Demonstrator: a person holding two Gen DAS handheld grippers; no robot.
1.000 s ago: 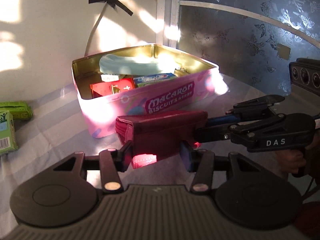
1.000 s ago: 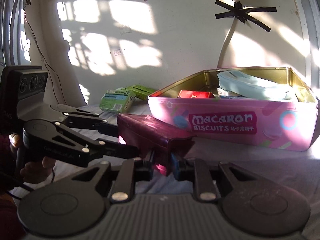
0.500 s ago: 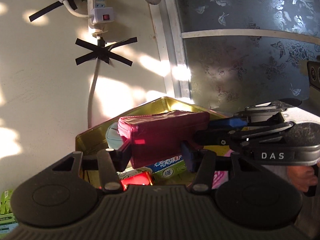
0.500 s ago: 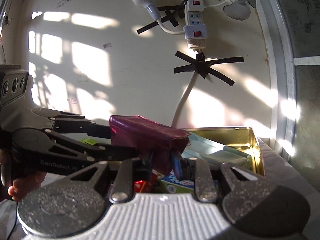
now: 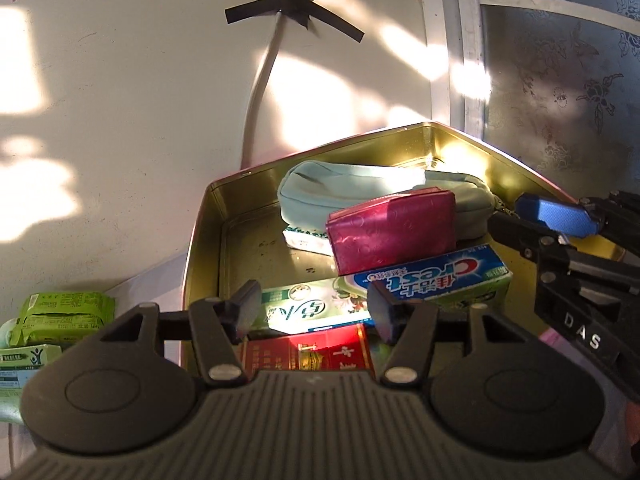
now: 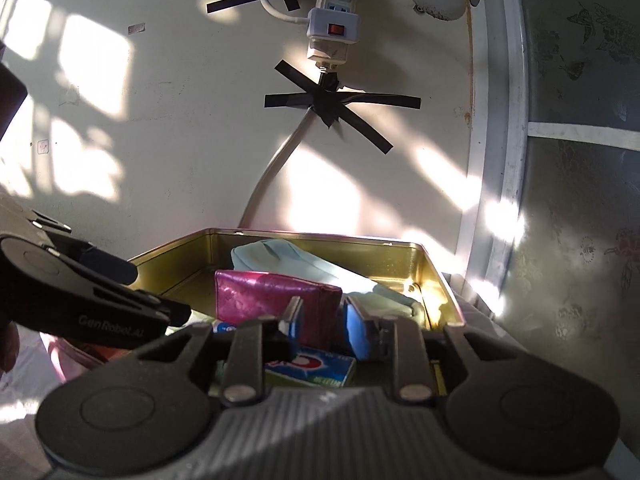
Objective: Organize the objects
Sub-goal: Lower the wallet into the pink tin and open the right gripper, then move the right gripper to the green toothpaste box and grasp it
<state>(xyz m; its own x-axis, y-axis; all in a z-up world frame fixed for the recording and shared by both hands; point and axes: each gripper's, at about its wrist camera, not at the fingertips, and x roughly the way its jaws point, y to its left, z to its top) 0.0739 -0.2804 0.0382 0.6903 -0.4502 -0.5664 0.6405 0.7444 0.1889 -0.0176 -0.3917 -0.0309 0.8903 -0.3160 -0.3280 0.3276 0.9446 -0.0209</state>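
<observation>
Off to the left of the left tongs (image 5: 313, 309), two green packets (image 5: 64, 316) lay on the counter (image 5: 148, 280), outside the tin. The left tongs hung over the near wall of the gold-lined tin (image 5: 204, 240) with their two tips spread wide and nothing between them. Directly under them lay a red box (image 5: 308, 354), and just beyond the tips a green and white box (image 5: 308, 308) lay flat on the tin's floor. To the right of that, ahead of the right tip, a blue Crest toothpaste box (image 5: 432, 276) rested partly on the green and white one. The magenta wallet (image 5: 392, 230) stood on its long edge ahead of the left tongs, its lower edge on the toothpaste box and its back against a pale green pouch (image 5: 352, 188) that filled the far side of the tin. A small white packet (image 5: 306, 240) showed under the pouch, left of the wallet.

The right tongs (image 6: 320, 326) reached in from the right, and their blue-padded tips stood on either side of the wallet's near end. The pads were parted; whether they touched the wallet could not be told from either view. Beneath the right tongs the toothpaste box showed again, and the pouch lay beyond and to the right of their tips. Behind the tin, a cable (image 6: 276, 176) taped with black strips ran up the wall to a power strip (image 6: 332, 12).
</observation>
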